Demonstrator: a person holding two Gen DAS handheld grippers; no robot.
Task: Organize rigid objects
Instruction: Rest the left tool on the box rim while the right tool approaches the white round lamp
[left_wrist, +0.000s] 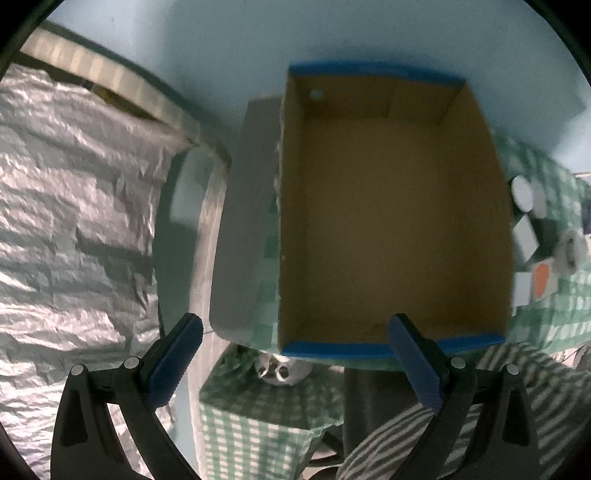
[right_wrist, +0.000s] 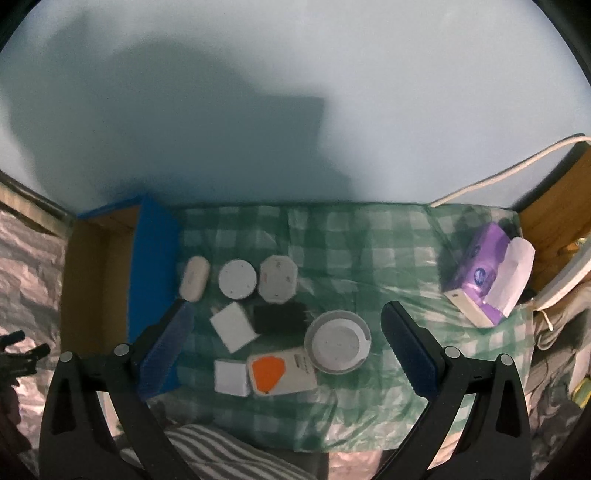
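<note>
My left gripper (left_wrist: 295, 354), jaws spread and holding nothing, hangs over the cardboard box (left_wrist: 476, 192) (blue-edged, plain brown inside, nothing in it). My right gripper (right_wrist: 284, 339), likewise spread, hangs over the rigid objects on the green checked cloth (right_wrist: 369, 236): a round white dish (right_wrist: 338, 341), a white disc (right_wrist: 237, 278), and an orange-marked device (right_wrist: 273, 373).

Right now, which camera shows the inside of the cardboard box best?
The left wrist view: the cardboard box fills the frame, its bare floor fully visible. The right wrist view catches only its blue side and a sliver of interior at the left.
</note>
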